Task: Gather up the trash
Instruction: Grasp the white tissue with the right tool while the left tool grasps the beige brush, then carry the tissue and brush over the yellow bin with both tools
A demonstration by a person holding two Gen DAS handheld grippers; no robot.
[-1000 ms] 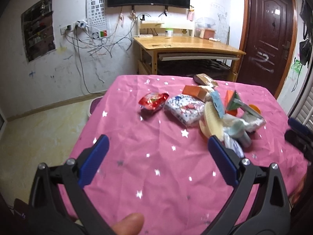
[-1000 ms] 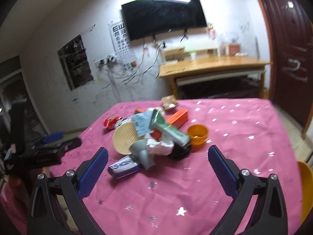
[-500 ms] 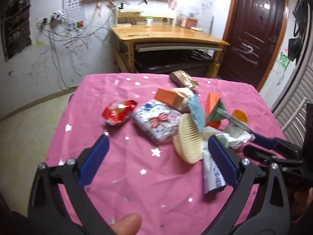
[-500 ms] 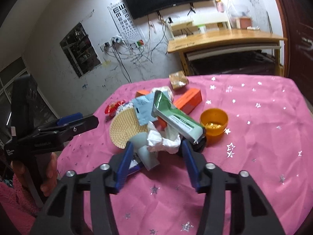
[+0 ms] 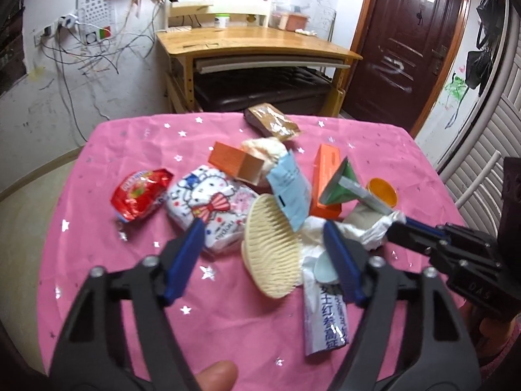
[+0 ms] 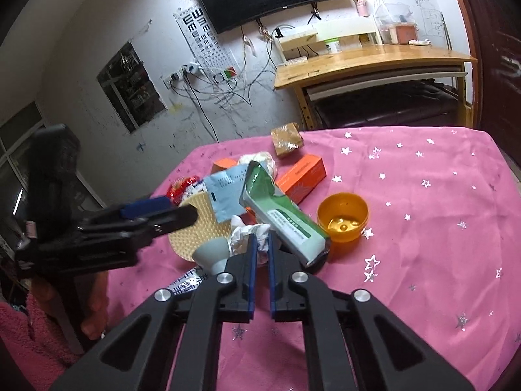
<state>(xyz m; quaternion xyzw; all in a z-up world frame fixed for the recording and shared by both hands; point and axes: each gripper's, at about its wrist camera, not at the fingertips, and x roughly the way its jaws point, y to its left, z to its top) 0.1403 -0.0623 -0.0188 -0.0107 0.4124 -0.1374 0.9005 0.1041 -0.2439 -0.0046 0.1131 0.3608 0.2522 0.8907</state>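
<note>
left wrist view:
left gripper [image 5: 263, 244]: hangs low over the near edge of the pink table [image 5: 97, 169], tilted down at the trash pile; jaws half spread, the cream ridged disc [image 5: 272, 246] between the blue pads [image 5: 187, 257], not touching either.
thumb [image 5: 215, 374]: a fingertip shows at the bottom edge, under the gripper.
right gripper [image 5: 400, 228]: comes in from the table's right edge, its tips at the crumpled white tissue [image 5: 374, 231].
trash pile: mid-table, running to the right edge. a red snack bag [image 5: 140, 192] and a cartoon-print packet [image 5: 211, 205] lie left of the disc; an open orange box [image 5: 234, 161], a blue sachet [image 5: 288, 192], a tall orange carton [image 5: 325, 176], a green pouch [image 5: 345, 185] and an orange cup [image 5: 382, 192] behind; a printed white wrapper [image 5: 325, 319] nearest; a brown packet [image 5: 272, 123] at the far edge.

right wrist view:
right gripper [image 6: 261, 244]: pitched down at the pile, jaws nearly closed around a fold of the crumpled white tissue [image 6: 250, 231]; it seems pinched, though the contact is partly hidden.
left gripper [image 6: 176, 211]: reaches in from the left edge over the cream ridged disc [image 6: 195, 228].
pile: a green pouch [image 6: 280, 215] leans just right of the tissue; the orange cup [image 6: 342, 218] stands beside it.
</note>
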